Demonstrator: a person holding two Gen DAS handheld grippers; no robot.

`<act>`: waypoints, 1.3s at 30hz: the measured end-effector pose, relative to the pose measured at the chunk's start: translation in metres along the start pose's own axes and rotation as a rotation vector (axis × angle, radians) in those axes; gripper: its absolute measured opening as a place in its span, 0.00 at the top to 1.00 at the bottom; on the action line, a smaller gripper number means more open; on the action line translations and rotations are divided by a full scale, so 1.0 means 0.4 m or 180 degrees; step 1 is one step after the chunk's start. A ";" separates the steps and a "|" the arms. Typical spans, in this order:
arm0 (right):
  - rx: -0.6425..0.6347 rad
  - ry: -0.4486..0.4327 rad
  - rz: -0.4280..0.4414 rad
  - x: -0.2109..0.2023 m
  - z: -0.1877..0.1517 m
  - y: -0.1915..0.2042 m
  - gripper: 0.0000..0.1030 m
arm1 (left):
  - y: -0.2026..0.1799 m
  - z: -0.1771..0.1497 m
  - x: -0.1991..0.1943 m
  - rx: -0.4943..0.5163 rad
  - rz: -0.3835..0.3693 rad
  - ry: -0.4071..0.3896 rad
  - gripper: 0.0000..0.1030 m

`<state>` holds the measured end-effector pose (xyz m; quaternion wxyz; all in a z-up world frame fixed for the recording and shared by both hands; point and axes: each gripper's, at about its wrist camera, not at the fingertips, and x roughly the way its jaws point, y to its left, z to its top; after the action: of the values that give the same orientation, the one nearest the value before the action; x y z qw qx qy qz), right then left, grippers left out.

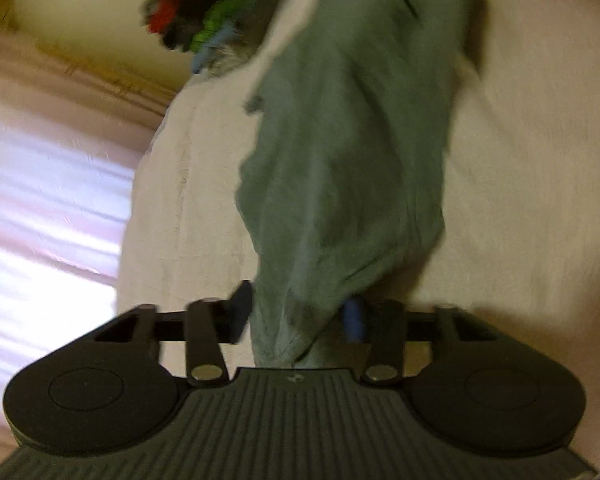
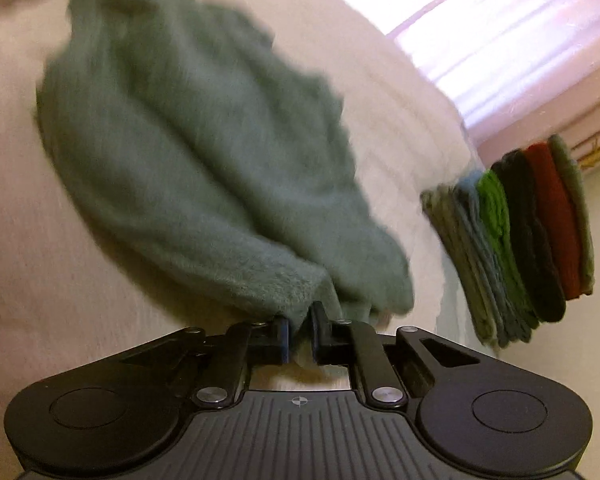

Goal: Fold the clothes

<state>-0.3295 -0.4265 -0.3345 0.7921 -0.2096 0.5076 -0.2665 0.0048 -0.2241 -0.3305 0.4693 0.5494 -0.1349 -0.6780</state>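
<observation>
Grey-green fleece garment (image 2: 204,152) — bunched over the cream bed (image 2: 16,208), one end clamped in the right tool (image 2: 299,334), another in the left tool (image 1: 296,320) — mid-fold; stack of folded clothes (image 2: 520,240) at right.

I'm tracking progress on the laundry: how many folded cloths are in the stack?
6, roughly, in the stack of folded cloths at the bed's edge: olive, blue-grey, bright green, dark, red, olive. Blur may hide thinner layers. The grey-green cloth held by both grippers isn't folded.
</observation>
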 end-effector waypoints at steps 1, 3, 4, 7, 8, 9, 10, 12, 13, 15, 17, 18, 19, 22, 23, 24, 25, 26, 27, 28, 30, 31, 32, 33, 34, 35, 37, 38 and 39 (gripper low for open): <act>0.0092 -0.0068 0.0033 -0.012 0.007 -0.018 0.99 | 0.018 0.005 -0.008 -0.0153 -0.0132 -0.0036 0.87; 0.0313 -0.0147 0.0096 -0.032 0.020 -0.059 0.99 | 0.053 0.014 -0.020 -0.0464 -0.0356 -0.0090 0.94; 0.0440 -0.0181 0.0109 -0.041 0.029 -0.079 0.99 | 0.070 0.017 -0.021 -0.0625 -0.0397 -0.0083 0.96; 0.0936 -0.0320 0.0023 -0.080 0.069 -0.167 1.00 | 0.139 0.031 -0.034 -0.1196 -0.0369 -0.0115 0.98; 0.1099 -0.0389 -0.0017 -0.093 0.085 -0.207 1.00 | 0.169 0.038 -0.042 -0.1417 -0.0305 -0.0144 0.98; 0.1262 -0.0457 -0.0057 -0.106 0.101 -0.247 1.00 | 0.202 0.044 -0.053 -0.1635 -0.0235 -0.0179 0.98; 0.1411 -0.0539 -0.0087 -0.122 0.119 -0.290 1.00 | 0.239 0.047 -0.066 -0.1850 -0.0158 -0.0222 0.98; 0.1671 -0.0737 -0.0127 -0.163 0.158 -0.376 1.00 | 0.325 0.060 -0.110 -0.2295 0.0044 -0.0339 0.98; 0.1778 -0.0857 -0.0149 -0.189 0.174 -0.417 1.00 | 0.368 0.066 -0.134 -0.2453 0.0168 -0.0387 0.98; 0.1952 -0.1122 -0.0194 -0.248 0.207 -0.499 1.00 | 0.452 0.081 -0.188 -0.2707 0.0426 -0.0481 0.98; 0.2098 -0.1394 -0.0226 -0.313 0.234 -0.571 1.00 | 0.505 0.111 -0.265 -0.2817 0.0623 -0.0629 0.98; 0.2169 -0.1523 -0.0223 -0.345 0.246 -0.603 1.00 | 0.529 0.128 -0.307 -0.2851 0.0714 -0.0705 0.98; 0.2228 -0.1650 -0.0210 -0.379 0.258 -0.629 1.00 | 0.552 0.145 -0.349 -0.2884 0.0805 -0.0781 0.98; 0.2319 -0.1998 -0.0136 -0.483 0.286 -0.686 1.00 | 0.622 0.195 -0.476 -0.2981 0.1080 -0.1011 0.99; 0.2318 -0.2105 -0.0103 -0.520 0.290 -0.697 1.00 | 0.645 0.212 -0.518 -0.3012 0.1172 -0.1088 0.99; 0.2307 -0.2210 -0.0071 -0.557 0.292 -0.705 1.00 | 0.668 0.229 -0.561 -0.3042 0.1265 -0.1165 0.99; 0.2290 -0.2310 -0.0041 -0.594 0.293 -0.712 1.00 | 0.683 0.243 -0.604 -0.3056 0.1337 -0.1227 0.99; 0.2266 -0.2404 -0.0012 -0.632 0.292 -0.717 1.00 | 0.684 0.253 -0.656 -0.3046 0.1401 -0.1268 0.99; 0.2238 -0.2491 0.0007 -0.668 0.290 -0.722 1.00 | 0.683 0.263 -0.710 -0.3031 0.1476 -0.1302 0.98; 0.2205 -0.2571 0.0014 -0.702 0.287 -0.726 1.00 | 0.679 0.271 -0.759 -0.3010 0.1537 -0.1336 0.98; 0.2146 -0.2719 0.0020 -0.773 0.279 -0.732 1.00 | 0.669 0.297 -0.860 -0.2935 0.1663 -0.1423 0.98; 0.2114 -0.2795 0.0008 -0.815 0.275 -0.733 1.00 | 0.663 0.312 -0.906 -0.2880 0.1724 -0.1449 0.98; 0.2088 -0.2872 -0.0004 -0.848 0.276 -0.736 1.00 | 0.658 0.326 -0.946 -0.2822 0.1783 -0.1477 0.98; 0.2072 -0.2947 -0.0015 -0.879 0.278 -0.742 1.00 | 0.659 0.341 -0.982 -0.2773 0.1842 -0.1507 0.98; 0.2062 -0.3016 -0.0015 -0.907 0.280 -0.750 1.00 | 0.659 0.356 -1.017 -0.2723 0.1901 -0.1537 0.98; 0.2047 -0.3066 -0.0015 -0.929 0.286 -0.759 1.00 | 0.663 0.371 -1.044 -0.2698 0.1942 -0.1571 0.98; 0.1996 -0.3140 -0.0033 -0.967 0.303 -0.777 1.00 | 0.679 0.394 -1.078 -0.2713 0.1963 -0.1629 0.98; 0.1967 -0.3162 -0.0038 -0.984 0.311 -0.784 1.00 | 0.689 0.397 -1.093 -0.2730 0.1950 -0.1628 0.98; 0.1934 -0.3169 -0.0039 -1.000 0.318 -0.790 1.00 | 0.698 0.400 -1.107 -0.2747 0.1936 -0.1628 0.98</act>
<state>-0.4161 -0.4080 0.1833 0.9583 -0.0759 -0.0262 -0.2741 -0.0178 -0.0759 0.1959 0.7767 0.0641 -0.1072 -0.6174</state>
